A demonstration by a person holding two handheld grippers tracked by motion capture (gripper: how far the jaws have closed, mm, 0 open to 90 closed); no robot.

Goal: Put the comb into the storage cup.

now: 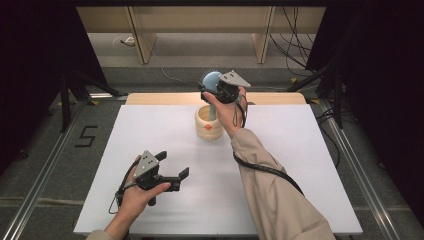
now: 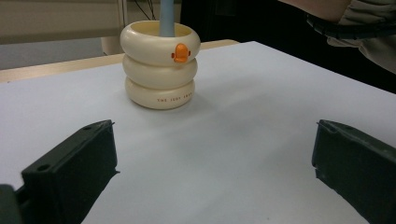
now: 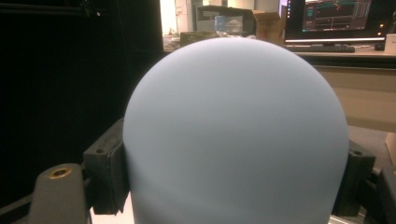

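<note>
My left gripper [image 1: 171,169] hovers low over the white table [image 1: 300,165], jaws spread wide, holding nothing. Ahead, the cream ringed holder [image 1: 208,125] stands upright. My right gripper [image 1: 212,90] pinches the blue brush [image 1: 211,80], whose handle sits in that holder.

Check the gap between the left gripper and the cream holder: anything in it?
Nothing: in the left gripper view, only bare white table runs from the open left gripper to the cream holder. The high view agrees.
</note>
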